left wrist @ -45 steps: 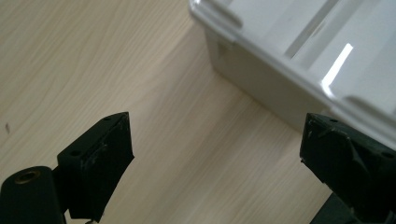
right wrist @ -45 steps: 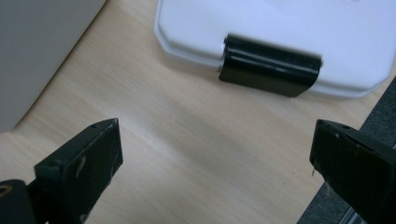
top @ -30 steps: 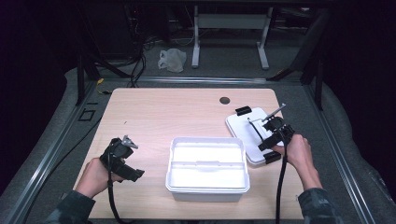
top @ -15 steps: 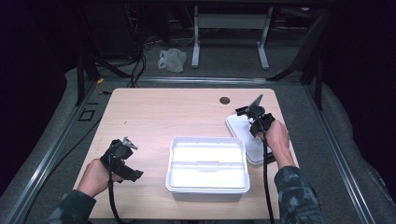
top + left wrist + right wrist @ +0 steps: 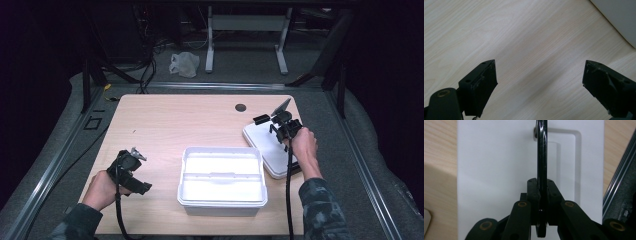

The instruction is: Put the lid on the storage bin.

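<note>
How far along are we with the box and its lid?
Done: the right gripper is shut on the lid's black handle. In hand: the lid looks flat on the table, to the right of the box. Left: the box is open and looks empty, so the lid likely goes on next. The left gripper is open over bare table.

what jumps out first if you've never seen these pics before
The open white plastic bin with a divider sits at the front middle of the light wooden table. To its right lies a flat white plastic lid, over which the right hand-held gripper pinches the lid's thin black handle, standing it upright. At front left, the left hand-held gripper rests with jaws wide apart over bare wood.
</note>
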Tool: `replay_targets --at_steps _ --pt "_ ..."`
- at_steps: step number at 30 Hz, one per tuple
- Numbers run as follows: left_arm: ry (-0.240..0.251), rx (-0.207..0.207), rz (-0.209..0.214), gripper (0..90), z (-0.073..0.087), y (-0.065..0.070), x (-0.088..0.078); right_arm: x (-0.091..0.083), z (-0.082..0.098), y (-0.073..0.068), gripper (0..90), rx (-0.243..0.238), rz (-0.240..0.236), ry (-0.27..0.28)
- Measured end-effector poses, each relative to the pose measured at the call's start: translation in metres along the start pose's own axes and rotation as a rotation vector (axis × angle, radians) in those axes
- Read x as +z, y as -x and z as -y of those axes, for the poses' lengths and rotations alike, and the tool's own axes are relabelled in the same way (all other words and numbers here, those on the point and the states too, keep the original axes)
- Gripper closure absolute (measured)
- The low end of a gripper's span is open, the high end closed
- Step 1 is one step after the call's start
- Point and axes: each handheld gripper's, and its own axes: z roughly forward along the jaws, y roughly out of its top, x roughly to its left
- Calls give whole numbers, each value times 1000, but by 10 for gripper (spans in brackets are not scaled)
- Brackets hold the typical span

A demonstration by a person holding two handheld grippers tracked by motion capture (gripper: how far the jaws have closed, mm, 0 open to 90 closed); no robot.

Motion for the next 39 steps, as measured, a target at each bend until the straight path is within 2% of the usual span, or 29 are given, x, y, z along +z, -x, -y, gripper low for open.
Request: replay_targets --at_steps 4,8,12,15,17,18,21,23,25,30,32,33,37,39 --pt "-15 -24 -6 81 4 -6 6 -28 9 11 848 -24 -15 52" --pt "-43 -34 -14 35 8 -11 13 -67 20 19 848 -86 -41 112" --pt "-60 -46 -6 0 10 -16 19 -102 29 16 848 -165 -68 168" --pt "-92 -45 4 0 13 -19 26 -129 34 7 848 -258 -102 213" --pt "-106 -42 3 0 14 -20 29 -144 36 -4 848 -342 -118 228" --pt "-111 -41 2 0 15 -21 30 -149 37 -10 848 -368 -131 238" --pt "-105 -52 -1 0 16 -23 30 -169 39 -36 848 -487 -200 284" --pt "-104 -57 3 0 16 -23 30 -175 39 -50 848 -553 -238 305" --pt "-105 -52 5 0 16 -23 30 -179 39 -71 848 -629 -273 313" --pt "-105 -52 6 0 17 -24 30 -179 37 -119 848 -802 -334 305" --pt "-111 -49 9 0 17 -24 31 -177 35 -132 848 -835 -354 298" --pt "-111 -49 10 0 17 -23 32 -173 34 -142 848 -868 -364 285" --pt "-117 -38 10 0 17 -23 33 -159 32 -167 848 -963 -354 246" --pt "-116 -40 13 0 18 -22 34 -152 31 -174 848 -982 -356 232"
